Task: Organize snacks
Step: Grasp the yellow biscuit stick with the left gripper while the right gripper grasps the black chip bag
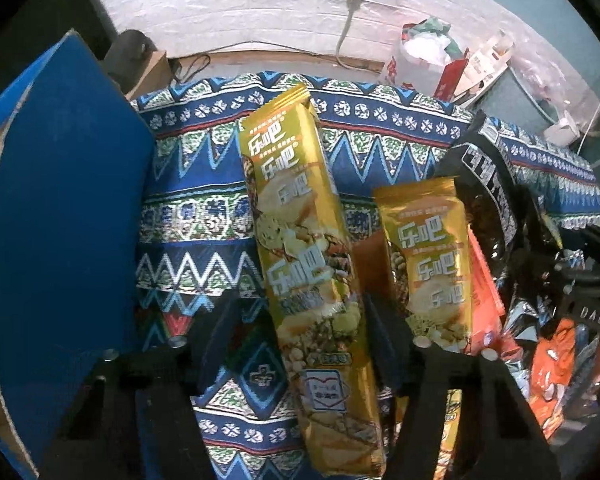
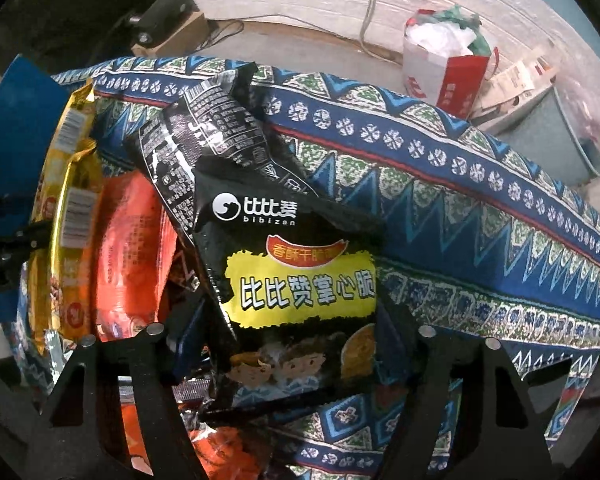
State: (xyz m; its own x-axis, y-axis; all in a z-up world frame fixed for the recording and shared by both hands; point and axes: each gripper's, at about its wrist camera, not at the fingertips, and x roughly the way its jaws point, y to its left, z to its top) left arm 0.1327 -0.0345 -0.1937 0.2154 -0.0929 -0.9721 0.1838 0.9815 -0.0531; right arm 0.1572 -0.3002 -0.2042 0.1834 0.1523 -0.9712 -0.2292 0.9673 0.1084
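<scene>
Left tool (image 1: 296, 320) clamps gold packet (image 1: 300, 248), right tool (image 2: 288, 320) clamps black packet (image 2: 296, 288); open cloth (image 2: 480, 220) rightward

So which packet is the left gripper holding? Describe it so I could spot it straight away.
Start at the patterned blue tablecloth, with the blue box at its left. Between the left gripper fingers a long gold snack packet points toward the wall. Its neighbour, a shorter gold packet, has the same white logo but lies in the snack pile to the right, on an orange packet.
</scene>
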